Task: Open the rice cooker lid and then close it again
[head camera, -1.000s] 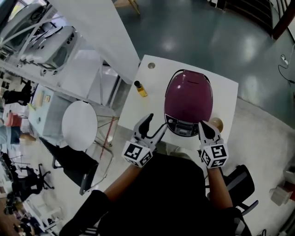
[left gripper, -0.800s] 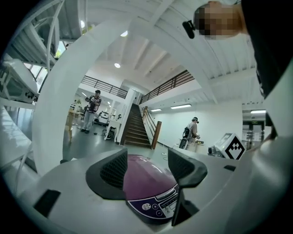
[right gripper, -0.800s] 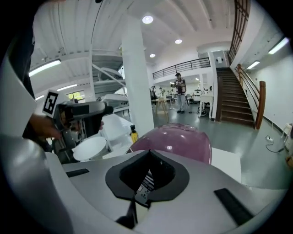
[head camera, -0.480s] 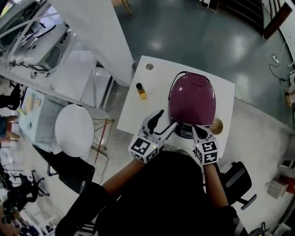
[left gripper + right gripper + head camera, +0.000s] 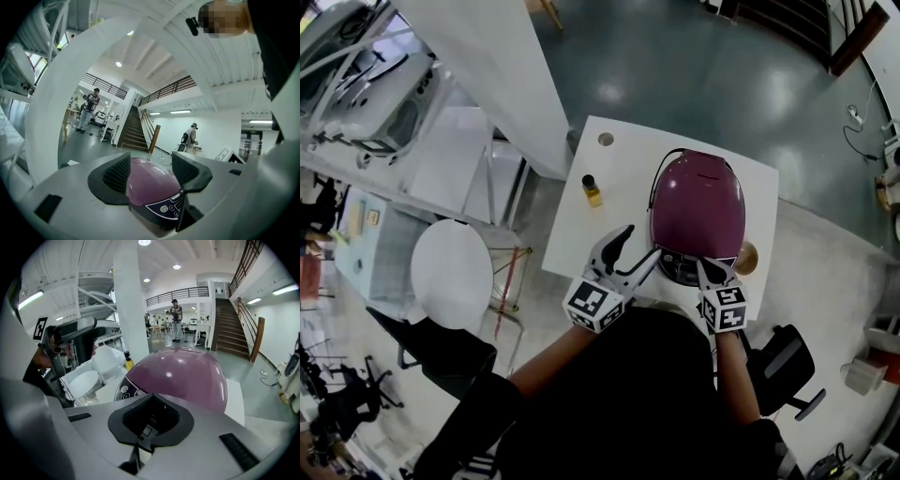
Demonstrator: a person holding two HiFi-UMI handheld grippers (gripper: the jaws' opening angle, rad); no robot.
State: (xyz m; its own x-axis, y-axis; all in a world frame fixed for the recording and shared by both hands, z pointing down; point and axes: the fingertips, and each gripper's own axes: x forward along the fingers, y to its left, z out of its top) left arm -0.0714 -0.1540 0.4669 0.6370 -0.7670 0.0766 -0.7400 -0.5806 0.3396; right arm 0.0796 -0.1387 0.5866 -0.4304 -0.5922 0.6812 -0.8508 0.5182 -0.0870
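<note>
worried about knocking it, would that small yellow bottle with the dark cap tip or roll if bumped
Likely tips easily: the small yellow bottle with a dark cap stands upright, tall for its narrow base. It looks round, so it might roll across the white square table.

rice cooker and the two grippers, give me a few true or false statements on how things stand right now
1. The rice cooker is closed. True.
2. The left gripper has its jaws together. False: they stand apart, with nothing gripped.
3. The right gripper is shut and holds nothing. True.
4. The small bottle stands on top of the rice cooker. False: it stands on the table, apart from the rice cooker.
</note>
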